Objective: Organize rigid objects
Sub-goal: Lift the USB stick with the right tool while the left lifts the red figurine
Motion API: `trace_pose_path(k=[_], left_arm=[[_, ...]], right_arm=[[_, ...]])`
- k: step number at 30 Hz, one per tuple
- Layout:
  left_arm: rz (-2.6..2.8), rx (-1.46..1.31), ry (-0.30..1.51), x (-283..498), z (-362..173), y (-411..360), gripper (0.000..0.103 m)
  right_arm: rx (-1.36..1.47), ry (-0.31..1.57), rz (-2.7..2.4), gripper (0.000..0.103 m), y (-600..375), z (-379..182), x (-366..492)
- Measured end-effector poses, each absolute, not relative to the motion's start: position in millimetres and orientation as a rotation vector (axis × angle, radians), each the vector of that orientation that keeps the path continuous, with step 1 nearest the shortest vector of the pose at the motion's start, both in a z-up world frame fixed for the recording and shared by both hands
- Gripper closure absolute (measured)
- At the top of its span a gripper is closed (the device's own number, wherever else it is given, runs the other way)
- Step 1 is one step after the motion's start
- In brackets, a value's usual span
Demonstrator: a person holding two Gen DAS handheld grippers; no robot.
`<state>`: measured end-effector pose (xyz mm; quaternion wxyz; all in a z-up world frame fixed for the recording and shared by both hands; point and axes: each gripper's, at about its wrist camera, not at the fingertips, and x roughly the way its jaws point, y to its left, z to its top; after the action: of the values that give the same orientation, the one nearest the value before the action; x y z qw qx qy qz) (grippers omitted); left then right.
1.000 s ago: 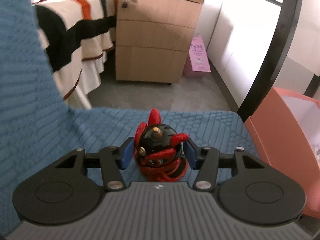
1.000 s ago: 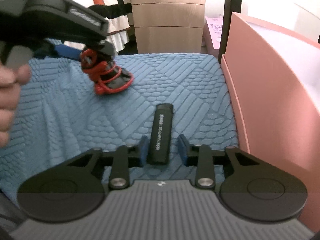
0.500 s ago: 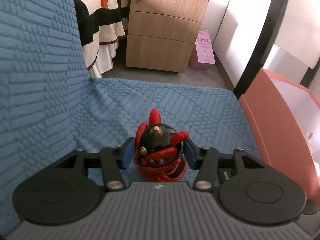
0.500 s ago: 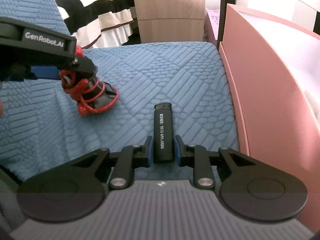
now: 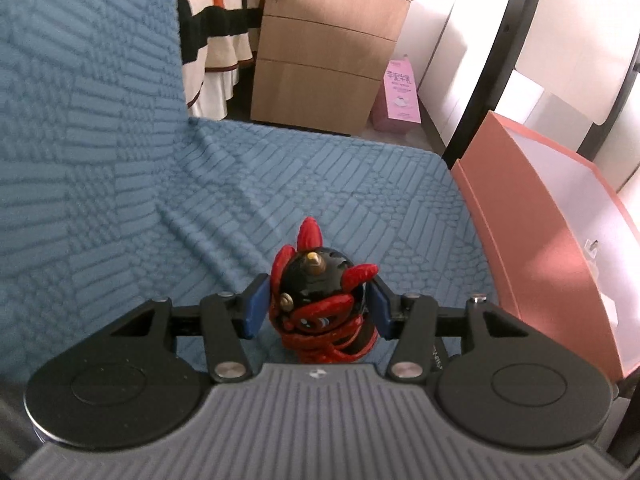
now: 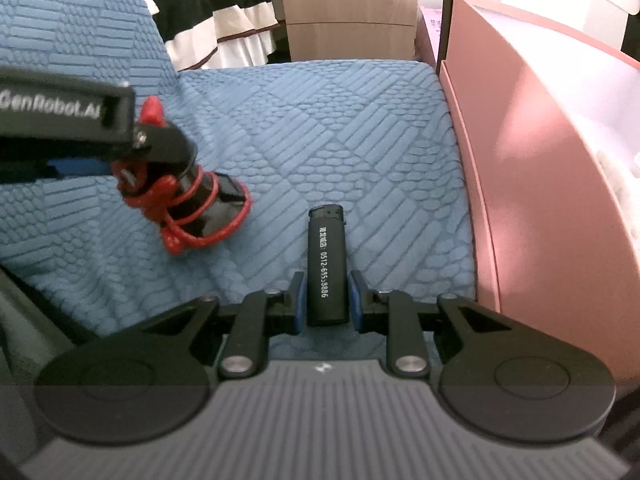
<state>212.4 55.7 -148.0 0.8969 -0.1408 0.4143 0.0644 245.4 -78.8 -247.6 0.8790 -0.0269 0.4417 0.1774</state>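
Here, in the left wrist view, the left tool (image 5: 318, 306) grips a black-and-red figurine (image 5: 320, 300) between its blue pads (image 5: 255, 306), one pad pressed to each side. The figurine has red spikes, gold studs and red cord coiled round its base. Below it lies a blue quilted sofa seat (image 5: 320, 184), with the sofa's back rising along the left. A pink open box (image 5: 532, 216) stands against the seat's right edge, its inside white. Past the seat's far edge are a wooden drawer cabinet (image 5: 324, 60), a striped bedspread (image 5: 212, 28) and a small pink carton (image 5: 398, 96) on the floor.

In the right wrist view, the right tool (image 6: 326, 302) is clamped on a black lighter (image 6: 325, 264) printed with white digits; the lighter points away towards the seat's far edge, near the seat's right side and the pink box (image 6: 520, 160). To the left, the left tool (image 6: 132, 152) carries the figurine (image 6: 188, 204) tilted above the sofa seat (image 6: 340, 120), apparently clear of the fabric. The two held things are apart.
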Motion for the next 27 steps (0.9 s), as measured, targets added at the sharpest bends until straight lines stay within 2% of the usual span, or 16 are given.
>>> trace_pose_path(k=[11,14,27], left_arm=[[0.129,-0.375,0.849,189.6,-142.1,58.0,0.045],[0.139,-0.361,0.850,191.0,-141.6,57.7,0.045],[0.139,-0.360,0.854,199.3,-142.8,59.2,0.045]], right_arm=[[-0.037,0.921,0.365,0.075,-85.5,-247.8,244.6],[-0.028,0.910,0.373,0.068,-86.6,-247.5,246.7],[-0.066,0.879,0.372,0.069,-76.9,-256.4,261.0]])
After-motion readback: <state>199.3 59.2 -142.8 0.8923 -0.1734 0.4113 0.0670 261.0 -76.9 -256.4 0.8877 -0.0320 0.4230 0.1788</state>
